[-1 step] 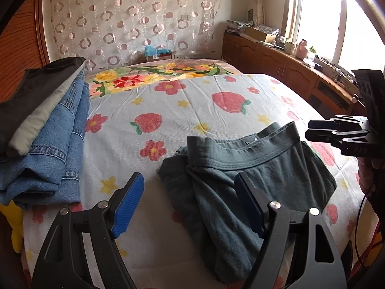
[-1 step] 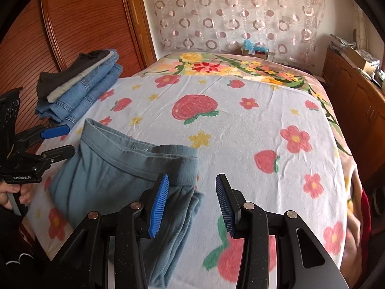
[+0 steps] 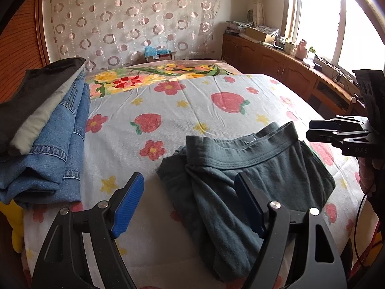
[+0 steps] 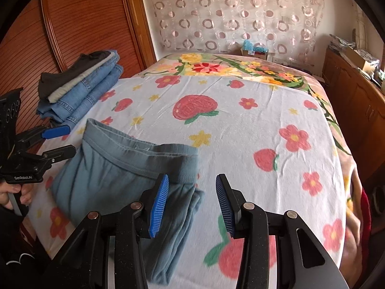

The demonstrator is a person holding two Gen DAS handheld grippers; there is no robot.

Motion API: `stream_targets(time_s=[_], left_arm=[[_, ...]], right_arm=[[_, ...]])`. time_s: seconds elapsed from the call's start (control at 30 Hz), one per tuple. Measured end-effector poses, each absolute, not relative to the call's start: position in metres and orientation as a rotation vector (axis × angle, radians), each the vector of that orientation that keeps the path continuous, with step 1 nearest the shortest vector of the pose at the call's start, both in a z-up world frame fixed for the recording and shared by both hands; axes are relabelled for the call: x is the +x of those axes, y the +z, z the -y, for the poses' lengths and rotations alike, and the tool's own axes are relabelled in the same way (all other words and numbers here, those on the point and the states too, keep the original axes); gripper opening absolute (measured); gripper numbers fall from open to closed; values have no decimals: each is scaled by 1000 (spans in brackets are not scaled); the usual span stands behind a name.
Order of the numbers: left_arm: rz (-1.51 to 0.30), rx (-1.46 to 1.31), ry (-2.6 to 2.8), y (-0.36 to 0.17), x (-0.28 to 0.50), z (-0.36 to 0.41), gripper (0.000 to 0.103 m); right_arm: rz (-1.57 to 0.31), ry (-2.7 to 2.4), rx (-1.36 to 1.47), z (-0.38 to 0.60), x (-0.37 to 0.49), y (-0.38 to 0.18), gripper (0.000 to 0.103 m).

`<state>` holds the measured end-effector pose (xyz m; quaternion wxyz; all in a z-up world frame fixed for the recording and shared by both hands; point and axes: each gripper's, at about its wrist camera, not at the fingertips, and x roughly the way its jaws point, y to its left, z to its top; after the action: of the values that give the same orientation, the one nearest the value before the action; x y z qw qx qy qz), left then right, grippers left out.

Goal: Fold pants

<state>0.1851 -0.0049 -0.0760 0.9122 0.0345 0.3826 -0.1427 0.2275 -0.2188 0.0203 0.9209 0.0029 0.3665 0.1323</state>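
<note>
Pants (image 3: pixel 250 180), grey-green and already folded into a thick bundle, lie on the flowered bed (image 3: pixel 168 110) straight ahead of the left tool (image 3: pixel 190 204), the waistband on the far side. This tool's blue pads stand spread wide with nothing between them; its right pad overlaps the cloth in the picture, but contact cannot be told. To its left a stack of folded clothes (image 3: pixel 48 144), jeans under grey and dark pieces, sits at the bed's edge. To its right the right tool (image 3: pixel 336 137) shows from the side, and beyond it a wooden cabinet (image 3: pixel 276 60) runs under a bright window.

From the right wrist, the right tool (image 4: pixel 192 202) has its pads partly spread, pinching nothing; the pants (image 4: pixel 115 175) lie ahead and left, a folded corner reaching just under its left pad. Only this view shows a hand (image 4: pixel 14 192) gripping the left tool (image 4: pixel 57 142) at far left, and a wooden wardrobe (image 4: pixel 72 24) behind the clothes stack (image 4: pixel 79 89).

Nothing differs from the earlier frames: both tools and the pants sit as before.
</note>
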Motion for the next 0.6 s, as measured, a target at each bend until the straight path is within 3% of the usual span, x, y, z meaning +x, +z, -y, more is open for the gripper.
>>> stream_targets(time_s=[0.4,0.57,0.6], left_arm=[[-768,50,-316,-72,138,0,78],[-779,41,-353,-79,114,0,62],[-788,38,-365,-82,110,0,59]], right_arm=[[-714,261,45,223,170,27,44],[-719,257,68,225,150,21,44],[-723,259,71,225,146,19,40]])
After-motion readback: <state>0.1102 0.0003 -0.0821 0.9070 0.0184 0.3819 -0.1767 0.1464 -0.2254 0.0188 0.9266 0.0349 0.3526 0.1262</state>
